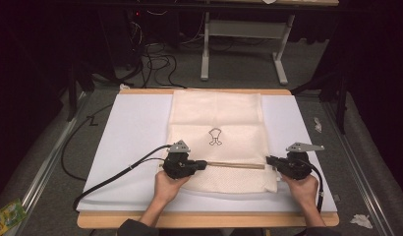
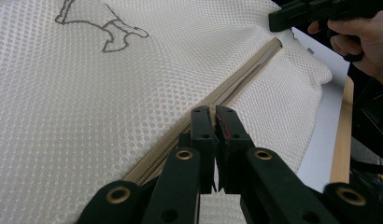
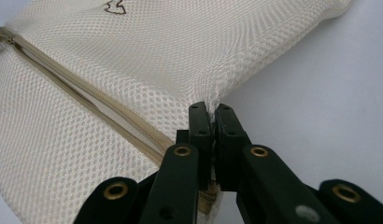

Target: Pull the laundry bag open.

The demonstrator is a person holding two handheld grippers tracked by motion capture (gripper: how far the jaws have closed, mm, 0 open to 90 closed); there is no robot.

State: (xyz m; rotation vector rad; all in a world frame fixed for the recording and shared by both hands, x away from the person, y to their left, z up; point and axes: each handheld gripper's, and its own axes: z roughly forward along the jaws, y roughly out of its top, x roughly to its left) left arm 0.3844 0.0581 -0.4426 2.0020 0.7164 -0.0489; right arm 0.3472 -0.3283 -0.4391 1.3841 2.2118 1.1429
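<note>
A cream mesh bag (image 1: 216, 115) with a small dark printed figure (image 1: 215, 136) lies flat on a white board (image 1: 135, 137). A tan zipper (image 1: 234, 165) runs across the bag near its front edge. My left gripper (image 1: 202, 164) is shut on the zipper's left end (image 2: 212, 112); the slider itself is hidden between the jaws. The zipper (image 2: 241, 79) runs on toward my right gripper (image 2: 292, 18). My right gripper (image 1: 271, 160) is shut on the bag's right edge (image 3: 211, 109), where the zipper (image 3: 87, 100) ends. Each gripper is held by a hand.
The board rests on a wooden table (image 1: 204, 220). Black cables trail left off the board (image 1: 116, 174) and lie on the floor behind. A grey desk frame (image 1: 239, 49) stands at the back. A green packet (image 1: 8, 216) and crumpled paper (image 1: 361, 220) lie on the floor.
</note>
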